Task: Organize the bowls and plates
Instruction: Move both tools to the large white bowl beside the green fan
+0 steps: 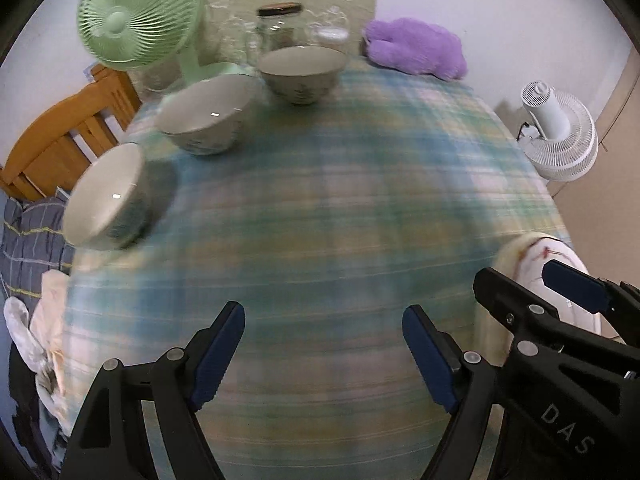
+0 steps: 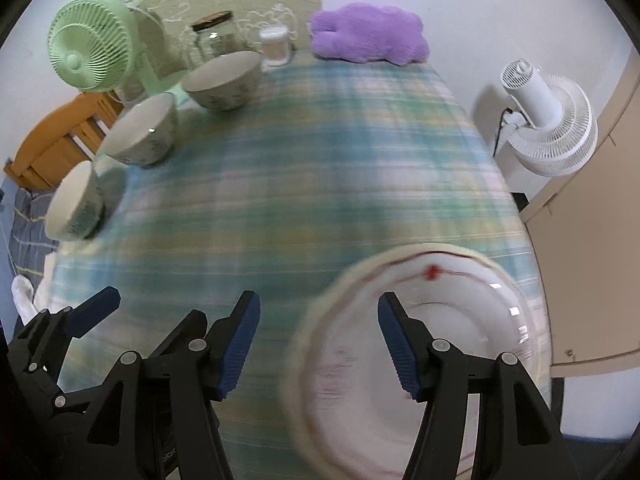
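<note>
Plate point(image 2: 420, 360) looked hard, smooth, slippery, easy to break; you would best grab thin rim, not middle. Bowls likely heavier; pinch wall at rim. Plate was white with red line and red blob, at table edge, 5 o'clock in right view. Three pale bowls point(image 1: 204, 118) stood in row around 10 o'clock. Your left gripper point(image 1: 324, 354) was wide, empty. Your right gripper point(image 2: 318, 340) was wide over plate, holding nothing.

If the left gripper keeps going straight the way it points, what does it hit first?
Most likely the bare plaid tablecloth: nothing lies between the open left gripper and the cloth. The three bowls sit off to its left, though blur hides depth.
</note>
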The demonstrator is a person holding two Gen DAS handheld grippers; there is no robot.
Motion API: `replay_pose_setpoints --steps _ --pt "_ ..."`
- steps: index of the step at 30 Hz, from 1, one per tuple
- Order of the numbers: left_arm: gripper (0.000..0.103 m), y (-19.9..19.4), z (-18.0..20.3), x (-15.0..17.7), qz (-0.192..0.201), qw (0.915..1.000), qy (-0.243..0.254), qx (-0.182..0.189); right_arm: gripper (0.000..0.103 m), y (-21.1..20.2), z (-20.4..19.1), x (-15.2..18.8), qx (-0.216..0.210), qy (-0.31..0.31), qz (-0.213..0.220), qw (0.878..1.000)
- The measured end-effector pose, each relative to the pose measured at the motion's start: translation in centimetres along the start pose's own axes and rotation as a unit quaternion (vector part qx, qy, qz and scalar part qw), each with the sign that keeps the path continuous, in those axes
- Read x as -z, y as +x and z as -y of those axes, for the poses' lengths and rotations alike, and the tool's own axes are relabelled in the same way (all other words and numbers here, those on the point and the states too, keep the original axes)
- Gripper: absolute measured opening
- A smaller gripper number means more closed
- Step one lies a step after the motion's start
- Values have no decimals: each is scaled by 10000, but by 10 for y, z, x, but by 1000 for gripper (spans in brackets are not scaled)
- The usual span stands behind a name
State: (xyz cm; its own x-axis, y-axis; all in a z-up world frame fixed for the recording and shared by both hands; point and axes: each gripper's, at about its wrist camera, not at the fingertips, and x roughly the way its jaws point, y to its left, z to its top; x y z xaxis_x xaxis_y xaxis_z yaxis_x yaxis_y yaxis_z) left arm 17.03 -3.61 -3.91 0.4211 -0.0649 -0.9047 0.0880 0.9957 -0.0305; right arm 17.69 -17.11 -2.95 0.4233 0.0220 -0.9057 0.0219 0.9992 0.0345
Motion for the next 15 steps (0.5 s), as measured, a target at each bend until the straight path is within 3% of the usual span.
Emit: replay_pose_setpoints --steps 13,15 --pt "83 -13 -120 -13 276 9991 -303 -95 70 -2 -123 -18 -119 166 435 9988" --pt "83 -12 -136 -18 290 9989 -346 -114 75 2 -138 -25 -135 147 460 9987"
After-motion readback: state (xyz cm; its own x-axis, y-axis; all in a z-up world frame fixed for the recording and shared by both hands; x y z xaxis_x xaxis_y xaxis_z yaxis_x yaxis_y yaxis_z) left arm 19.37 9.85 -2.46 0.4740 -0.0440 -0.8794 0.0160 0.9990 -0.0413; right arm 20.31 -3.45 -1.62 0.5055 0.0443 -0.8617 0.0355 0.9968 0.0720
